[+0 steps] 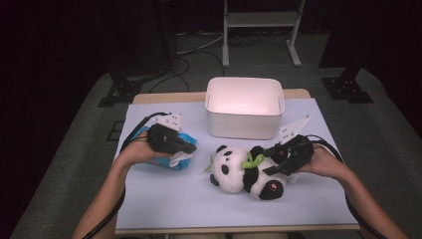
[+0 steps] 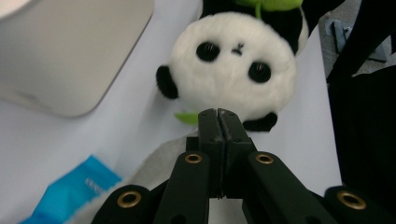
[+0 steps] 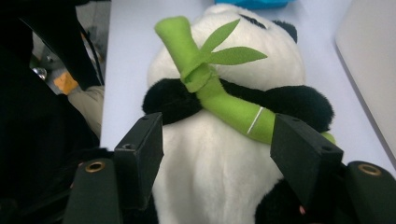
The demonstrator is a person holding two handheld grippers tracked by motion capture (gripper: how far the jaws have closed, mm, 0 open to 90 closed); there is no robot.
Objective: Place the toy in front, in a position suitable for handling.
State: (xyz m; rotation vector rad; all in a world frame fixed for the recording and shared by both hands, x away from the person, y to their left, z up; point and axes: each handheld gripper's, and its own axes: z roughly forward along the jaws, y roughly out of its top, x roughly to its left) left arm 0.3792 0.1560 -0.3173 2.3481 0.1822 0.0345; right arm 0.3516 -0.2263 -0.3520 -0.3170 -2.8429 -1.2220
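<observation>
In the right gripper view the panda's (image 3: 215, 177) legs run off the edge at 6 o'clock, and the blue packet (image 3: 254, 3) is clipped at 12 o'clock. In the left gripper view the white bin (image 2: 70, 51) is blurred and cut off at 10 o'clock.

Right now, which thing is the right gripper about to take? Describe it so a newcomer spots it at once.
Start at the white bin at the back of the table; just in front of it lies a stuffed panda, on its back. It is the one black-and-white plush, with a green bamboo stalk across its chest, unlike the blue tissue pack on its head side.
</observation>
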